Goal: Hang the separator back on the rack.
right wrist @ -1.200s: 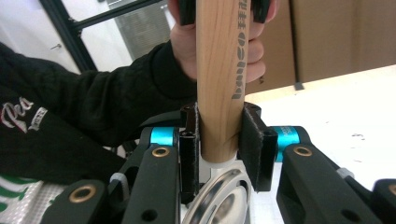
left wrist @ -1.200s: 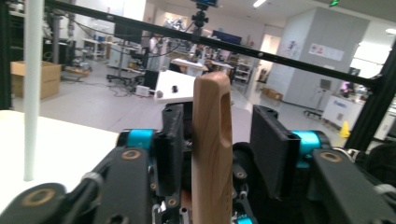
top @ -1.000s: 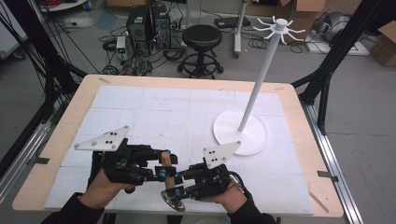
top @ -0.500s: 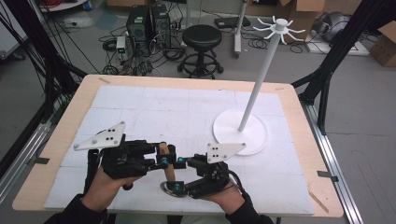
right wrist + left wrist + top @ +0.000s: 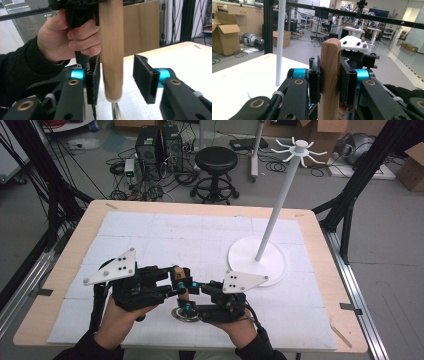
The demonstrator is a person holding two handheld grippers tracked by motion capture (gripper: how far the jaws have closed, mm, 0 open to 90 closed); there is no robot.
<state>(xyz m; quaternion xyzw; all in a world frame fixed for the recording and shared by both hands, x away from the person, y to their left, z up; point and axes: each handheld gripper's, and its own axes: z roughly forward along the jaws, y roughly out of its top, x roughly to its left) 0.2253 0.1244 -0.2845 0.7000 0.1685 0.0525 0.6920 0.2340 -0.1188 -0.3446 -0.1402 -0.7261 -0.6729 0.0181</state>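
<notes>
Left gripper view showed the left gripper (image 5: pixel 329 82) clamping a smooth, round-ended pale wooden handle (image 5: pixel 329 75) upright between black ribbed pads, near the white metal stand (image 5: pixel 257 261). The right gripper (image 5: pixel 121 80) stood wide apart around the handle's lower end, apparently untouching.

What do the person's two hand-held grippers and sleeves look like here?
Both the left hand-held gripper and the right hand-held gripper are black, with turquoise collars behind padded black jaws, brass-coloured pivot pins, and a grey three-cornered plate with dark dots on top. The sleeves are black.
</notes>
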